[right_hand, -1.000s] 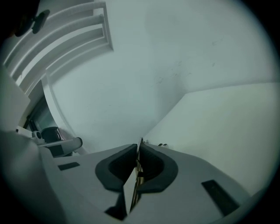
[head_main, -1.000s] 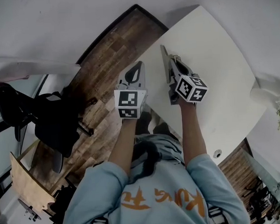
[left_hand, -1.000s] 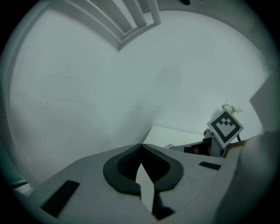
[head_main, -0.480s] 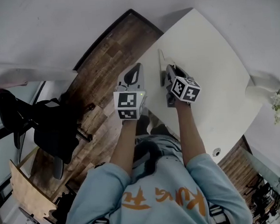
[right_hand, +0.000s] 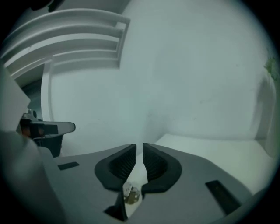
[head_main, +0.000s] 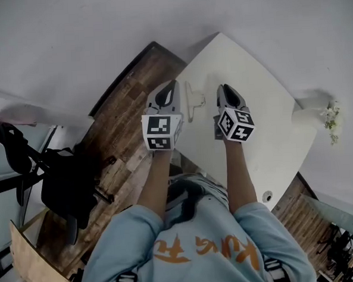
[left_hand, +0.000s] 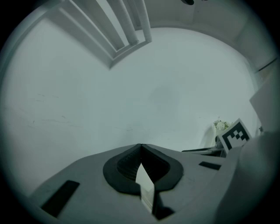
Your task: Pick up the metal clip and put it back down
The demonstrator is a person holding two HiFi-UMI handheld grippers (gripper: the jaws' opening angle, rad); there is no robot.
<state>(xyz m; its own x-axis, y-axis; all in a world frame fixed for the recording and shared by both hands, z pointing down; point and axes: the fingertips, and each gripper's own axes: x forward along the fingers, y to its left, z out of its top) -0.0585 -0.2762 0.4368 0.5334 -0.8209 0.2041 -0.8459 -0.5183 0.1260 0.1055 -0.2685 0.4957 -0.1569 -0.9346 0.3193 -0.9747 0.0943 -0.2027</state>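
Observation:
The metal clip (head_main: 192, 100) lies on the white table (head_main: 256, 73), silver with its wire handles spread. It sits between my two grippers and touches neither. My right gripper (head_main: 226, 88) hovers just right of it; its jaws (right_hand: 139, 144) show a narrow gap and are closing, with nothing between the ribbed pads. A small metal bit (right_hand: 130, 195) shows low in that gap; I cannot tell what it is. My left gripper (head_main: 171, 84) is just left of the clip at the table's edge, its tips (left_hand: 140, 145) touching and holding nothing.
A white vase with flowers (head_main: 326, 115) stands at the table's right corner. Wooden floor (head_main: 123, 99) lies left of the table, with a black chair (head_main: 65, 180) and a wooden board (head_main: 28, 254) further left. A white wall is ahead.
The clip was upright in my right gripper's jaws; now it lies flat on the table, let go. The right gripper has moved to the right of it.

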